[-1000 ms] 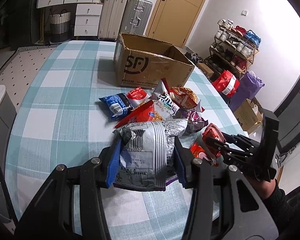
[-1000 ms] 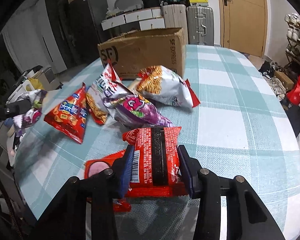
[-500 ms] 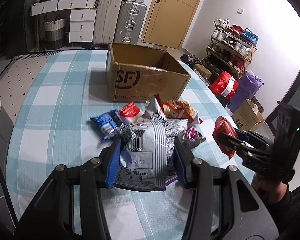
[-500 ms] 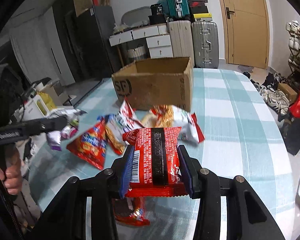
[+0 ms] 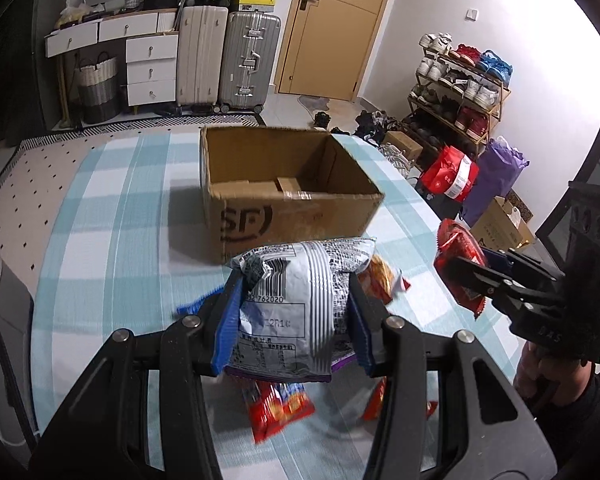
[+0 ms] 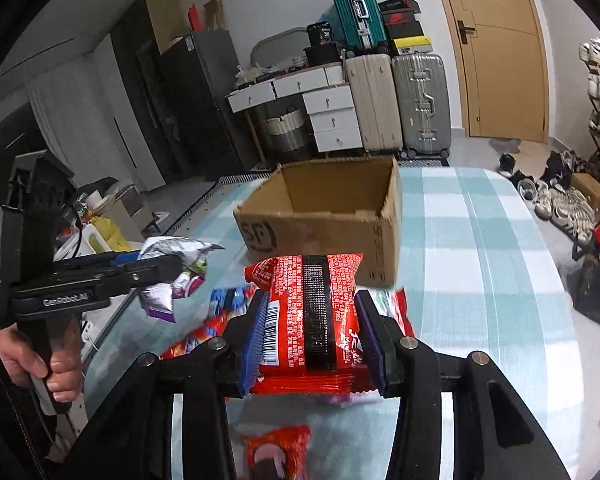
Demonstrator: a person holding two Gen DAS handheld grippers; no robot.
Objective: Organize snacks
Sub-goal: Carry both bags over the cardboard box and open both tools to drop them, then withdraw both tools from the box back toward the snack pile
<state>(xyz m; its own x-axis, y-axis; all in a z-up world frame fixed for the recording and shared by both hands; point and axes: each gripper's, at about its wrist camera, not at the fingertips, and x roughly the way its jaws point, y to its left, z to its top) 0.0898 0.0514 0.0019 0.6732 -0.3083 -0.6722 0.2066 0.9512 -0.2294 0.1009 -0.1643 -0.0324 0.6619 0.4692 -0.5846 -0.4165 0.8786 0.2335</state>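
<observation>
Above checked table (image 5: pixel 112 240), silver bag (image 5: pixel 296 300) between left tongs (image 5: pixel 294 320).

There are 2 cameras, 1 on each gripper, and each looks forward along its own 2 fingers. The left one sits above the checked table (image 5: pixel 112 216) and faces the open cardboard box (image 5: pixel 288 216) from close by. The right one faces the same box (image 6: pixel 324 216) from farther right. Both see the box, the table (image 6: pixel 480 248), the suitcases and the door. Each camera also sees the other gripper at its side.
</observation>
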